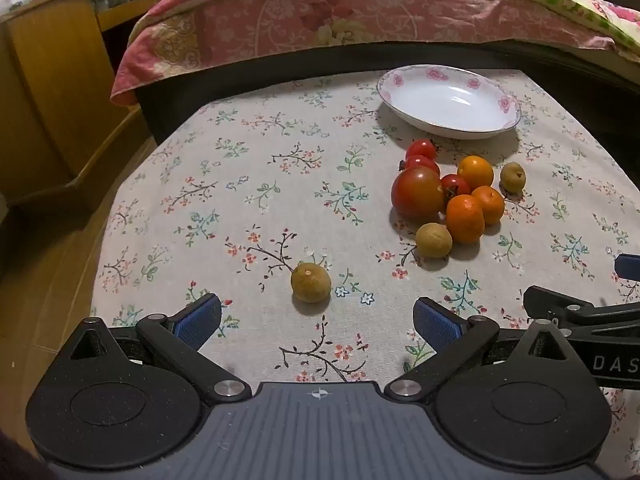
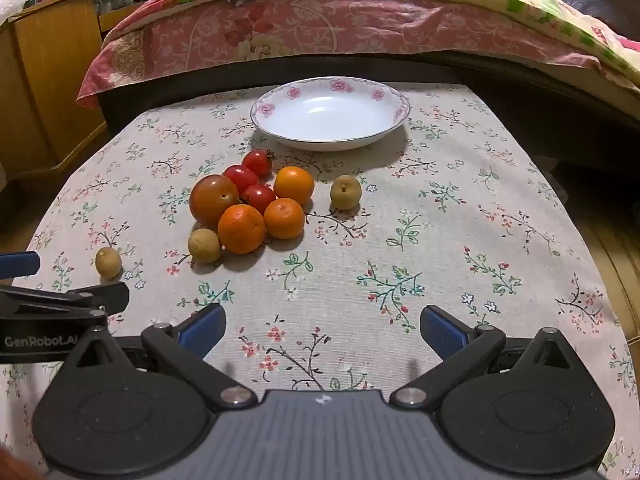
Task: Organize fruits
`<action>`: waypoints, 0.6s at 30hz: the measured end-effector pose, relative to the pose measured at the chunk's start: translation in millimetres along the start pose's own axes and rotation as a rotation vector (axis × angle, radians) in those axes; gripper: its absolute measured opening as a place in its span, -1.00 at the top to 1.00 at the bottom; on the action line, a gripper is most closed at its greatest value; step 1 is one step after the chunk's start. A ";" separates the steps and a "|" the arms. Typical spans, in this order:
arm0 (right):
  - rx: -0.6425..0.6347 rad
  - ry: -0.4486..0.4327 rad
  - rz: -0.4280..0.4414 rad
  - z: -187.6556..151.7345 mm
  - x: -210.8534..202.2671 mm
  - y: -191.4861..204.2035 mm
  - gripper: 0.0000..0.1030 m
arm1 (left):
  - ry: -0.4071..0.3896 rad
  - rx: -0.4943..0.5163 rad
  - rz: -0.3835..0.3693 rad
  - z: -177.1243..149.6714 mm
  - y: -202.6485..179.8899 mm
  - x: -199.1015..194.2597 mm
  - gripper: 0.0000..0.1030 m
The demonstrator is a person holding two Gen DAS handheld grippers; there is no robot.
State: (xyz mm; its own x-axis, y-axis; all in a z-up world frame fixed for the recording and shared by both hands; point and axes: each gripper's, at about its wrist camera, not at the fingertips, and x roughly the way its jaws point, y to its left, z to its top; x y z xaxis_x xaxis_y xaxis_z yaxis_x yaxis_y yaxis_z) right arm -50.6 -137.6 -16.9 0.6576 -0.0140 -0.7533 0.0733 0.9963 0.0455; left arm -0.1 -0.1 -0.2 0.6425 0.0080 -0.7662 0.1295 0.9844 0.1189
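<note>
While both grippers' jaws gape wide, fruits (image 2: 244, 204) cluster — orange, red, tan-brown — before a rose-rimmed plate (image 2: 394, 118)

Home bedroom: bed (image 2: 360, 32) with pink floral quilt (image 1: 360, 20) along far side, wooden cabinet (image 2: 48, 80) far left, small table under flowered tablecloth (image 2: 440, 240) near, wood floor (image 1: 48, 280) left.
</note>
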 end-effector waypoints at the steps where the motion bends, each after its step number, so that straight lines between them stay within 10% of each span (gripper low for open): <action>1: -0.001 0.000 -0.001 0.4 0.0 -0.5 -1.00 | 0.001 0.001 0.003 0.0 -0.2 0.0 -1.00; 18: -0.006 0.008 -0.005 1.5 0.8 -0.9 -1.00 | 0.017 -0.009 -0.011 -2.3 0.0 3.2 -1.00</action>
State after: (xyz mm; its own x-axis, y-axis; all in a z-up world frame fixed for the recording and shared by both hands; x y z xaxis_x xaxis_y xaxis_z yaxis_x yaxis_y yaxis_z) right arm -49.0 -138.6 -16.6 0.6514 -0.0187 -0.7585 0.0721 0.9967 0.0373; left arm 0.2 0.4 -4.0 0.6284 0.0004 -0.7779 0.1291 0.9861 0.1048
